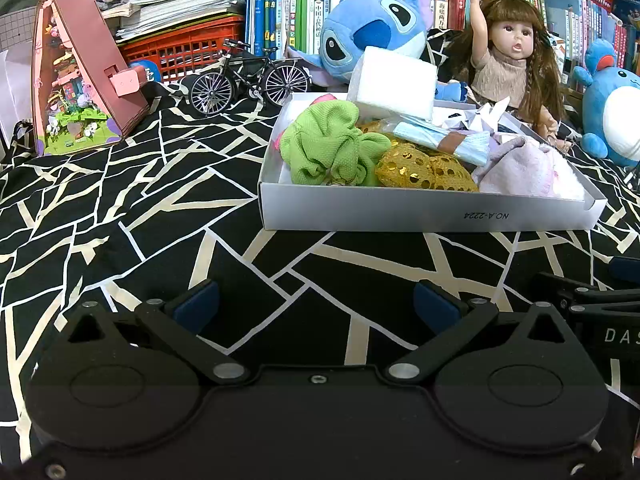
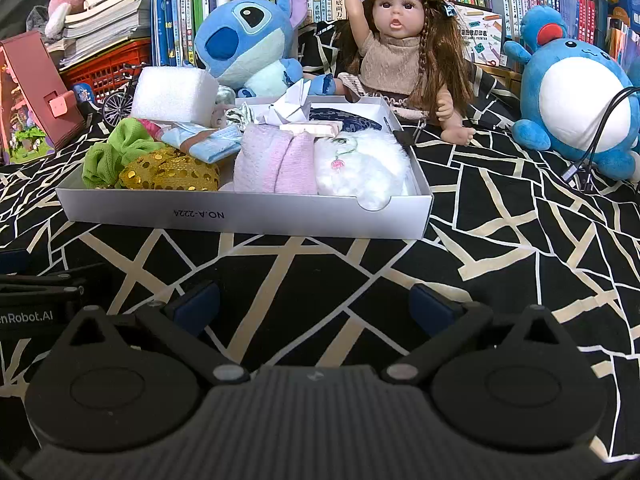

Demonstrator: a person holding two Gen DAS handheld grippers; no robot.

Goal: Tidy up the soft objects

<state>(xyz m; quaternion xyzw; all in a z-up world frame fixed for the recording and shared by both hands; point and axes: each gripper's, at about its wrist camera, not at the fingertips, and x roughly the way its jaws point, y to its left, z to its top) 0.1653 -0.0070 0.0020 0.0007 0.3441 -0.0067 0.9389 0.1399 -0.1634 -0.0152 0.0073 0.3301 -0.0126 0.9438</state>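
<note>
Left gripper (image 1: 316, 306) wide, holding nothing, low over the cloth | right gripper (image 2: 314, 304) wide too, nothing in it | white box (image 2: 248, 216) just beyond both, packed: green scrunchie (image 1: 332, 142) near-left, gold sequin piece (image 1: 420, 170) beside it, pink towel (image 2: 276, 164), white fluffy pouch (image 2: 360, 172) right, foam block (image 1: 394, 84) far-left

A black cloth with white cracked-line pattern (image 2: 500, 240) covers the surface. At the rear: blue long-eared plush toy (image 2: 244, 40), long-haired brown-dressed doll (image 2: 400, 48) seated upright with one arm raised, round blue-and-white plush toy (image 2: 568, 104). At the left: miniature black metal bicycle (image 1: 248, 78), pink triangular model house (image 1: 76, 76), red plastic crate (image 1: 188, 46) under stacked books. Bookshelves (image 1: 296, 0) stand behind.
</note>
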